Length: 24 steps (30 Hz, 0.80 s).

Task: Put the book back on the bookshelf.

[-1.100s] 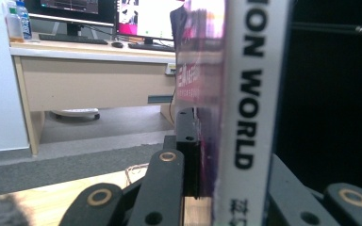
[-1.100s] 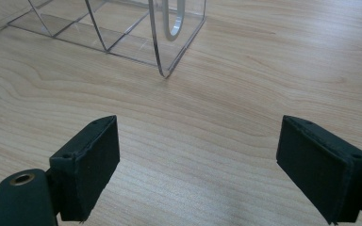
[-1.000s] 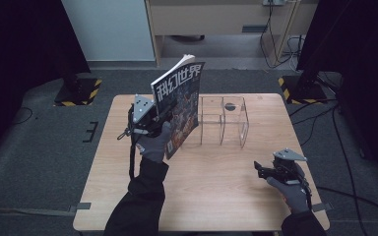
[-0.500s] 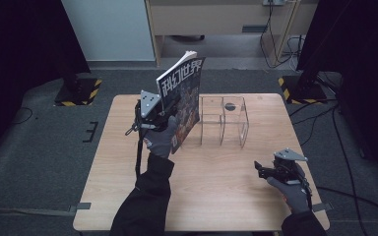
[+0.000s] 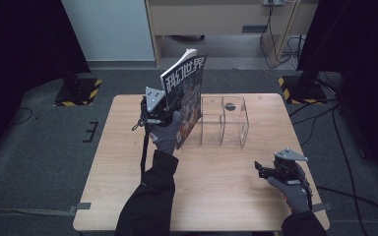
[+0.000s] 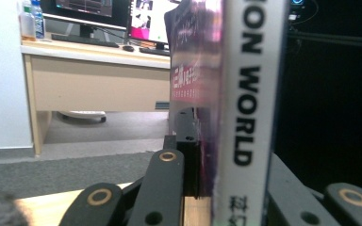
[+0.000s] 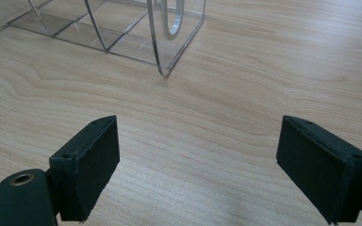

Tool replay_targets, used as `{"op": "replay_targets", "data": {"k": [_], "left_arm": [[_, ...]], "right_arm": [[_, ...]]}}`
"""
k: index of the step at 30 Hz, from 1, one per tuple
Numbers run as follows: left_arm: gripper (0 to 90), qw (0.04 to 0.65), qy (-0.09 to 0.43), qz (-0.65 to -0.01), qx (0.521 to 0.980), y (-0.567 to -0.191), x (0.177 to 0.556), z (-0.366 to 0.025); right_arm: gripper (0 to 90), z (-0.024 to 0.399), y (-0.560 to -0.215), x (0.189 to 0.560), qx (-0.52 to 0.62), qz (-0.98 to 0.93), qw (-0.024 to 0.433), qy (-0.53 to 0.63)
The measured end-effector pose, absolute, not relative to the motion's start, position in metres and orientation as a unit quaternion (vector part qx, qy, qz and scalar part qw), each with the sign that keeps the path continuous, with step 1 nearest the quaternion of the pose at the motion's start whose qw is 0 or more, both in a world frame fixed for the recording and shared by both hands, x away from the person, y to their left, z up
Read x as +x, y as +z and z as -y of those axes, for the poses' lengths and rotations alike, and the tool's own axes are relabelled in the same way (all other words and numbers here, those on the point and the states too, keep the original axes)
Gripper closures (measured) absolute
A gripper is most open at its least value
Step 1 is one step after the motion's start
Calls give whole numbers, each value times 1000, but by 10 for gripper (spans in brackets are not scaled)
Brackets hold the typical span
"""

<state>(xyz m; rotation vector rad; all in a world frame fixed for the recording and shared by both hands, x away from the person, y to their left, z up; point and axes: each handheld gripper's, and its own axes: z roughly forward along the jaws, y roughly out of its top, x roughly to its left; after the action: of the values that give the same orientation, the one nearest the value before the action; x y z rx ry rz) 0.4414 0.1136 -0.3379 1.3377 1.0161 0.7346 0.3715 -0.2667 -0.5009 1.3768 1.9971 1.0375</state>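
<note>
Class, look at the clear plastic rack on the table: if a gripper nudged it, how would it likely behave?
The clear rack looks thin-walled and empty, so probably light and apt to slide on the smooth wooden table. Its broad flat base suggests it would skid rather than tip.

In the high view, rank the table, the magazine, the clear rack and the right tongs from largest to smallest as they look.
1. Table, by far the largest.
2. Magazine, held upright and raised toward the camera, so it may look bigger than it is.
3. Clear rack, near the magazine in apparent size, so this order is unsure.
4. Right tongs, smallest.
</note>
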Motion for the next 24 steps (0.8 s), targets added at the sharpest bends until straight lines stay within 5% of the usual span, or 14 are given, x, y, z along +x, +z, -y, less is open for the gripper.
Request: {"op": "replay_targets", "data": {"k": [24], "left_arm": [[817, 582, 347, -468, 567, -371, 466, -96]], "right_arm": [[140, 267, -503, 372, 503, -735, 249, 380]]}}
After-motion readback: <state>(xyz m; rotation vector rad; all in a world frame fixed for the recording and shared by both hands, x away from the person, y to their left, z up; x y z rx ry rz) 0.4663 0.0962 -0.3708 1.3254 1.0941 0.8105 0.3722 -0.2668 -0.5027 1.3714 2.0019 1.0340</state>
